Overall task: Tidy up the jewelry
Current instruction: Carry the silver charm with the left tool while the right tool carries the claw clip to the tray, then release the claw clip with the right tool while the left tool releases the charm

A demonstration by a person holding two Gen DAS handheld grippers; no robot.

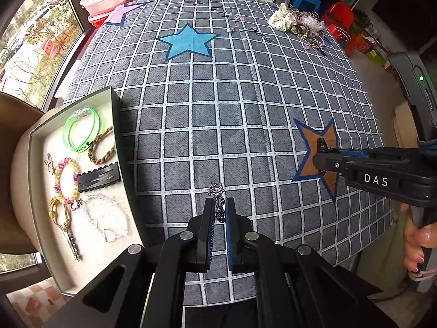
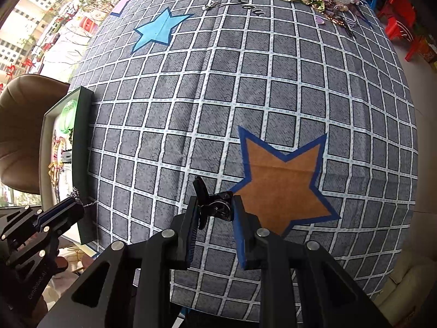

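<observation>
silver chain (image 1: 216, 191) pinched in left jaws; black clip (image 2: 215, 207) in right jaws.

My left wrist camera looks forward and down along its fingers, close over the bench (image 1: 218, 95), tray (image 1: 116, 114) at left. My right camera faces likewise from farther right; both share the orange star (image 2: 284, 188).

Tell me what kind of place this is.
Probably a home living room: a table under a star-print cloth by a big window, a tan chair, and plastic stools behind.
</observation>
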